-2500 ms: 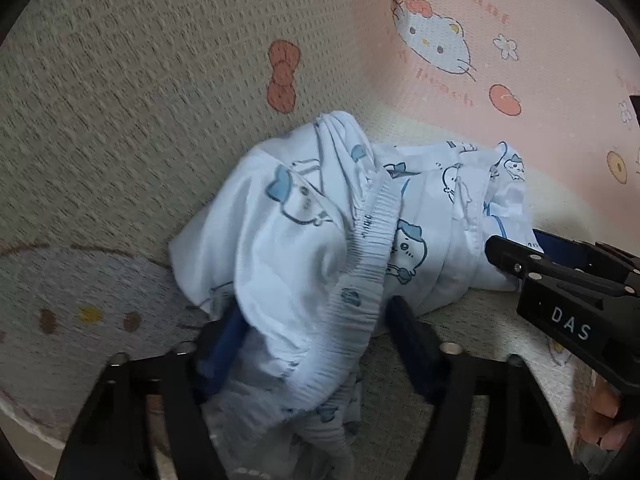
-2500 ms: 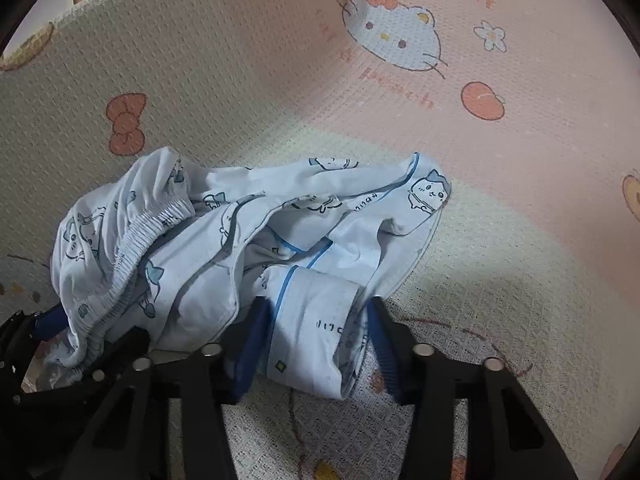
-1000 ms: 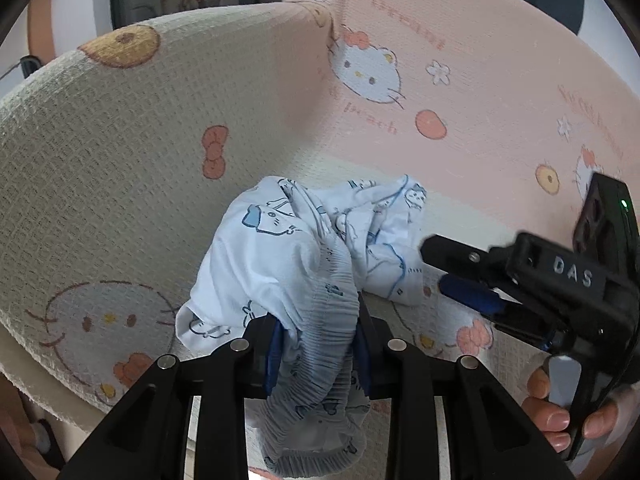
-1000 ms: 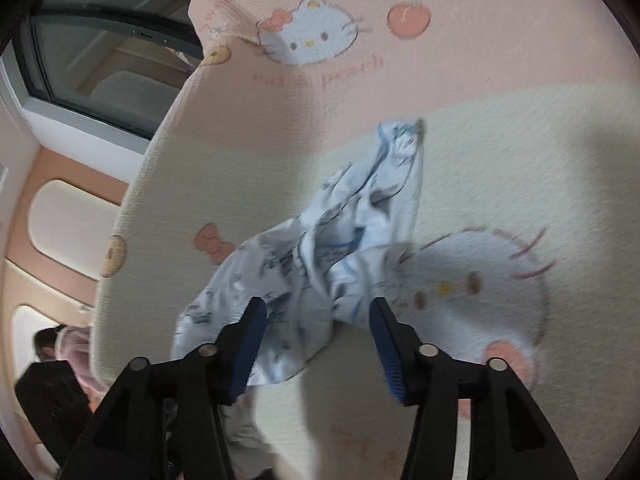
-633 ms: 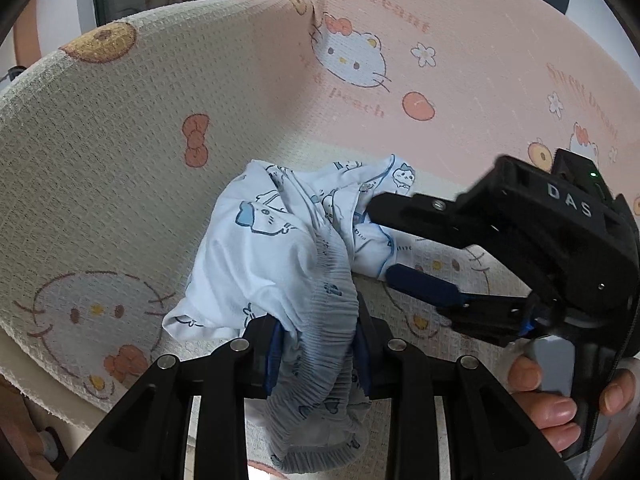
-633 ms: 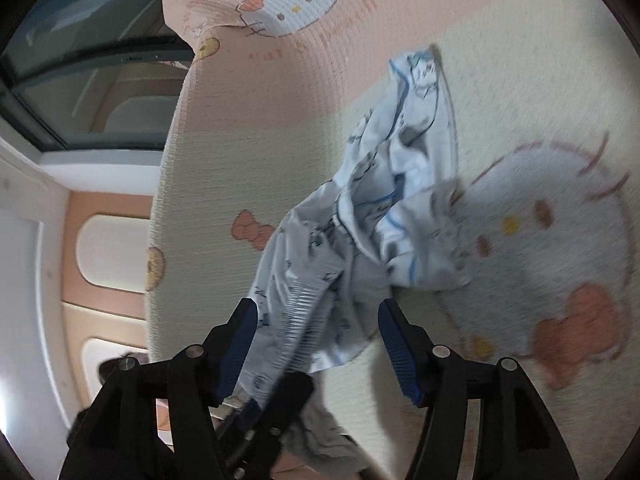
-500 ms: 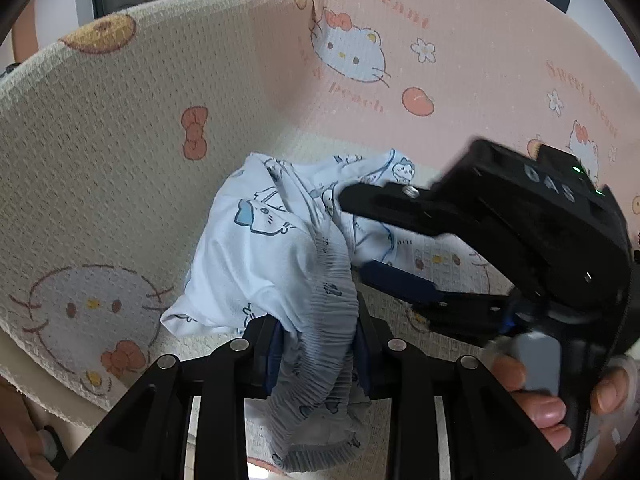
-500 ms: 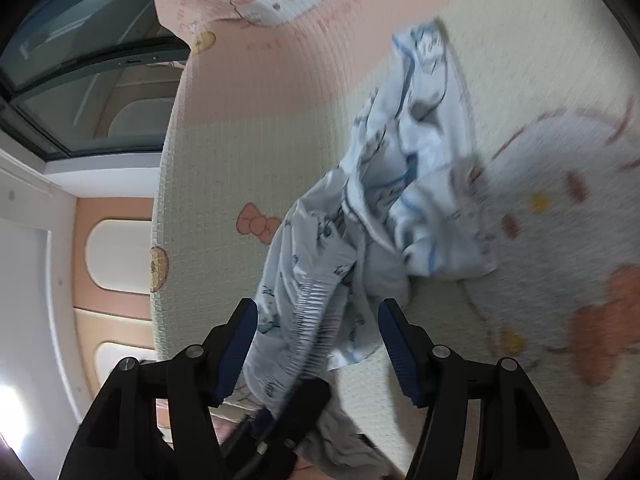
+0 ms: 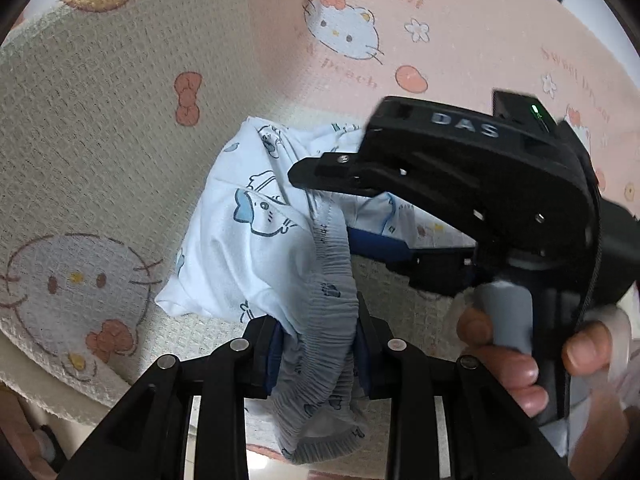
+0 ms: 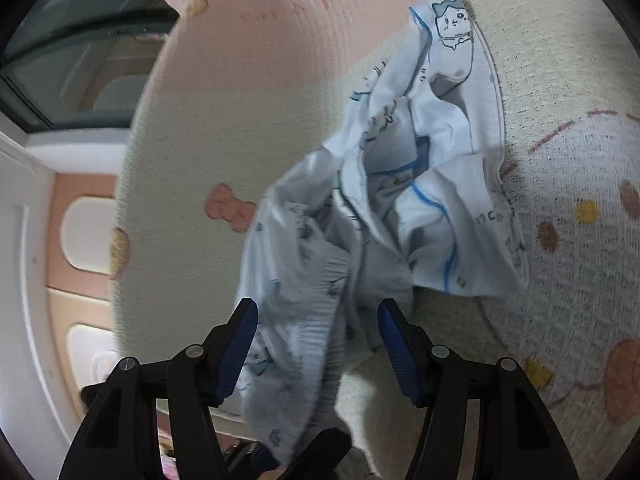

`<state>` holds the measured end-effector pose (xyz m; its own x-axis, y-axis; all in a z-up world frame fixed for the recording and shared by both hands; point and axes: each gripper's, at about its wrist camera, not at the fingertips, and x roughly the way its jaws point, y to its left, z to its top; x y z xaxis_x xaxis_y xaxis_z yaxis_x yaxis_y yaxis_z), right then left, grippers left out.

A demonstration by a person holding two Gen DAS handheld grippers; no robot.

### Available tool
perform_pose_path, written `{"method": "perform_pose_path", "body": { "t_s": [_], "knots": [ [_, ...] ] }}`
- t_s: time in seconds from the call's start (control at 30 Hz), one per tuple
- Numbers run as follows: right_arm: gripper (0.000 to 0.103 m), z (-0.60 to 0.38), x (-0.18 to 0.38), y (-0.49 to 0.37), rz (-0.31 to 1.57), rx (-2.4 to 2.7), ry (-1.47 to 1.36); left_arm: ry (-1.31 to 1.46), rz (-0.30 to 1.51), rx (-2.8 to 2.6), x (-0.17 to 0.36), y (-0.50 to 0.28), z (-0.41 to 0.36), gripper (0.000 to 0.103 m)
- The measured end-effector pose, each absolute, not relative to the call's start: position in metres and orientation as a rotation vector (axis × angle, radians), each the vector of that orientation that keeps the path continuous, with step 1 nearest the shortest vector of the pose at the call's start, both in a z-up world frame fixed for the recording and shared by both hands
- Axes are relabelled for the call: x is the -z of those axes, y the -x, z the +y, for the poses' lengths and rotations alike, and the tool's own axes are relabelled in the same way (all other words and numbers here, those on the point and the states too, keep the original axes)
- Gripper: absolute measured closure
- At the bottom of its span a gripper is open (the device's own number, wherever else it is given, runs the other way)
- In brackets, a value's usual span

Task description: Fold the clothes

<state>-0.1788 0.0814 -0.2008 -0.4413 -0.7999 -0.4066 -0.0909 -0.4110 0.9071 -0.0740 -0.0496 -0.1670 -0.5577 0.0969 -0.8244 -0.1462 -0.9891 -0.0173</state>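
Right gripper (image 9: 332, 208) nearer; cartoon blanket (image 9: 100, 120) (window (image 10: 80, 52) beyond)

Both views are evenly lit by soft indoor light, with no hard glare. The fisheye lens bends the blanket (image 9: 100, 128) into a bowl and blackens the frame corners. In the left wrist view the centre is sharp, while the hand (image 9: 520, 360) at lower right is smeared. The right wrist view is softer: the garment (image 10: 380, 208) is blurred through the middle, the lower right weave streaks, and a bright patch washes out the left edge.
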Motion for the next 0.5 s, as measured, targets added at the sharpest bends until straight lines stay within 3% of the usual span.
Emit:
{"method": "perform_pose_path", "body": {
  "t_s": [0.13, 0.23, 0.3, 0.4, 0.5],
  "knots": [
    [0.041, 0.072, 0.201, 0.183, -1.270, 1.896, -1.268, 1.399, 0.107, -2.654, 0.169, 0.071, -0.050, 0.076],
    [0.048, 0.064, 0.197, 0.186, -1.207, 1.919, -1.281, 1.414, 0.076, -2.644, 0.171, 0.071, -0.055, 0.076],
    [0.063, 0.058, 0.194, 0.187, -1.154, 1.948, -1.285, 1.417, 0.068, -2.651, 0.172, 0.073, -0.057, 0.076],
    [0.077, 0.051, 0.186, 0.184, -1.067, 2.037, -1.263, 1.438, -0.019, -2.684, 0.170, 0.074, -0.062, 0.074],
    [0.079, 0.049, 0.176, 0.179, -0.996, 2.106, -1.245, 1.479, -0.195, -2.672, 0.170, 0.075, -0.072, 0.057]
  ]
}}
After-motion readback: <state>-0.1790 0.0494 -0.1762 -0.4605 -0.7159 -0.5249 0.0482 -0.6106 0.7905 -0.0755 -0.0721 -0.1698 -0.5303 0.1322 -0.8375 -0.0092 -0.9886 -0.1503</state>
